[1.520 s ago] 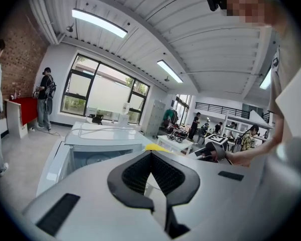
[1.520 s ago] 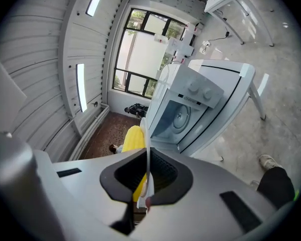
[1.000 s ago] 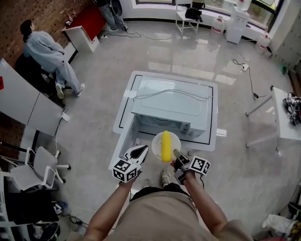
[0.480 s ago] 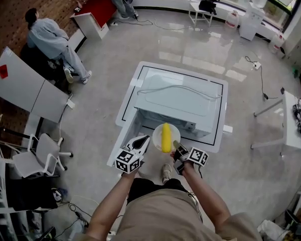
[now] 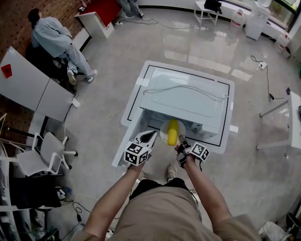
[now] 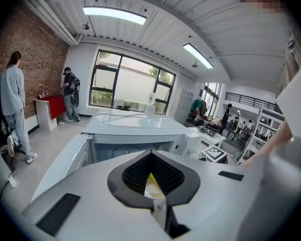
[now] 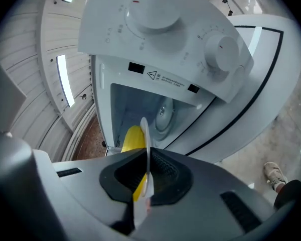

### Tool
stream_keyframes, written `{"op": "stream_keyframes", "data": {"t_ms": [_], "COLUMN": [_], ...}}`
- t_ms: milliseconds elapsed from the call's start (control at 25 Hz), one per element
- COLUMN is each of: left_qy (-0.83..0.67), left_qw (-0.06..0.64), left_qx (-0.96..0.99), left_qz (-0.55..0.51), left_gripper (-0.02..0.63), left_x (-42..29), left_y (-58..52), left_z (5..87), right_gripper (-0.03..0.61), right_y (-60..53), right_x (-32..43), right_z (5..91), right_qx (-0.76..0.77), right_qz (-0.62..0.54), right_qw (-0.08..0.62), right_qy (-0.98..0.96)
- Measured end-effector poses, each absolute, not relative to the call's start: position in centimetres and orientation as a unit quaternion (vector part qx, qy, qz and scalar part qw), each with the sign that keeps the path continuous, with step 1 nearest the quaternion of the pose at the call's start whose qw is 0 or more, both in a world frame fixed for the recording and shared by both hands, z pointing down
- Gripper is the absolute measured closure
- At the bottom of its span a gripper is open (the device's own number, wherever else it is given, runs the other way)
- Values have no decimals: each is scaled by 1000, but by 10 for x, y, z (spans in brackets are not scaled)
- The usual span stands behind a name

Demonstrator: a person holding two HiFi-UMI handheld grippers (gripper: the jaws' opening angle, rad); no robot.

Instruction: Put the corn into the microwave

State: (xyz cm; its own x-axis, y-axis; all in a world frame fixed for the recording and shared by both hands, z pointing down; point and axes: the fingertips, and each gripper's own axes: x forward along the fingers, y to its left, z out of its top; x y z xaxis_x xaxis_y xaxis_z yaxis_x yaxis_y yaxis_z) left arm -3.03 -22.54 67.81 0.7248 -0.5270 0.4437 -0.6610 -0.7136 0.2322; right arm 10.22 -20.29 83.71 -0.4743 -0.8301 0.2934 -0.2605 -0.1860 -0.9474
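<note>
A yellow corn cob [image 5: 172, 131] lies on a small white plate [image 5: 164, 133]. My right gripper [image 5: 180, 144] is shut on the plate's near rim. It holds the plate at the mouth of the white microwave [image 5: 185, 102], whose door [image 5: 132, 134] stands open to the left. In the right gripper view the plate [image 7: 144, 144] is edge-on between the pads, with the corn [image 7: 132, 137] behind it and the open cavity [image 7: 135, 104] ahead. My left gripper [image 5: 151, 134] hangs shut and holds nothing, beside the door. In its own view it [image 6: 154, 205] faces the microwave [image 6: 135, 127].
The microwave stands on a low white table [image 5: 140, 79] with a black border line. A seated person [image 5: 55, 39] and white desks [image 5: 25, 89] are at the left, with an office chair [image 5: 42, 157] nearer. A white table [image 5: 298, 129] is at the right.
Both grippers have moved forward and down toward the microwave. The plate with the corn has come from in front of the table to the microwave's open mouth.
</note>
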Motion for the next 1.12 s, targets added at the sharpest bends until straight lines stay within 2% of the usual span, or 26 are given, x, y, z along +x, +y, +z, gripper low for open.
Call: {"op": "stream_keyframes", "data": {"t_ms": [1120], "left_qy": [-312], "left_qw": [169], "left_qx": [903], "left_qz": [243], "left_gripper": [614], "left_x": [-16], "left_y": [-245], "left_z": [692], "right_gripper": [565], "right_y": [-272], "right_x": [106], "right_z": [893], "right_qx": [-507], "right_qz": [-616], "right_qw": [299], "right_qy": [524]}}
